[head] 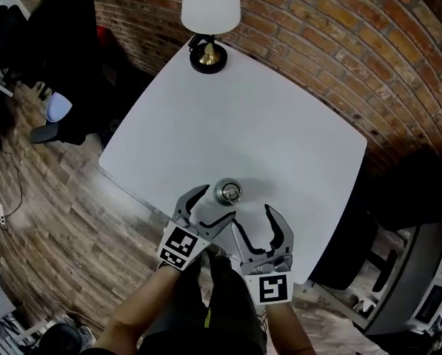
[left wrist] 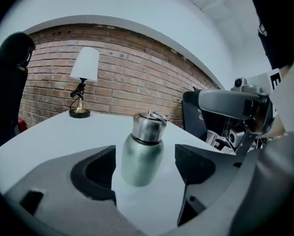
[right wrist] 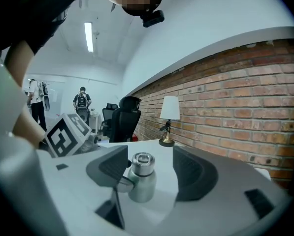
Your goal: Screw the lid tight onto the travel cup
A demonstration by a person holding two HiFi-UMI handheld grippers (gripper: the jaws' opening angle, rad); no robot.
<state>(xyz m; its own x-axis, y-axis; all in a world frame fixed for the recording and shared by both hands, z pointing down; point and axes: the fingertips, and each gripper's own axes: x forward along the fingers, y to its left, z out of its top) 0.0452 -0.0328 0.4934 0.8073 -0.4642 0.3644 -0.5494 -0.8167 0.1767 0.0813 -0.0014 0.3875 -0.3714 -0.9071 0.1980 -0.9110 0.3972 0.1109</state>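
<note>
white table (head: 280, 132) fills the view, table lamp (head: 209, 13) at its far corner. left gripper (head: 213, 204) hovers at the near edge, jaws wide apart, empty. right gripper (head: 252, 224) beside it, jaws spread too. travel cup (head: 228, 193) stands upright just ahead of both, no pads pressing it, steel lid (left wrist: 147, 122) on top.

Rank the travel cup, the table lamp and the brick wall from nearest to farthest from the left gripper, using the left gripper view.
1. Travel cup: standing on the table right between the open jaws, centre of view.
2. Table lamp: at the table's far edge, to the left.
3. Brick wall: behind the lamp, across the background.
</note>
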